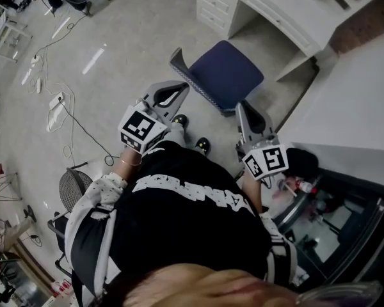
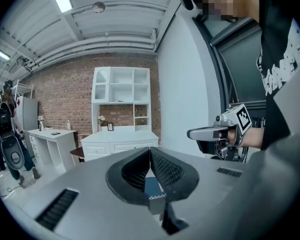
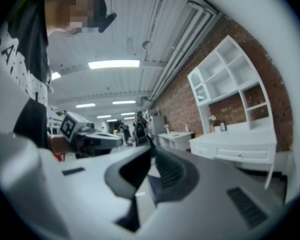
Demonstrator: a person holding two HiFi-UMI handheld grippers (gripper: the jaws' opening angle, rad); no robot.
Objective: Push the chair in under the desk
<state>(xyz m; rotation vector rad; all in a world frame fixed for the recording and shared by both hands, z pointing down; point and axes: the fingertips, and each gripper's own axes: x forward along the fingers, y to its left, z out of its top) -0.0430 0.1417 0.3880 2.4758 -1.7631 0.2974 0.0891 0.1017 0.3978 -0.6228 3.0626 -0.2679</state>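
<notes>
Records blue-seated chair (image 1: 224, 72) on floor (image 1: 128, 37), just outside opening of white desk (image 1: 275, 5), ahead of 2 grippers. Finds left gripper (image 1: 183, 87) and right gripper (image 1: 240, 106) with jaws pressed together, nothing between. Reads nothing legible in white shirt lettering (image 1: 192, 194).

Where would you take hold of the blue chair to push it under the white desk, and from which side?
Probably the top edge of the backrest, coming from the person's side: the chair stands with its back away from the desk and its seat toward the kneehole.
</notes>
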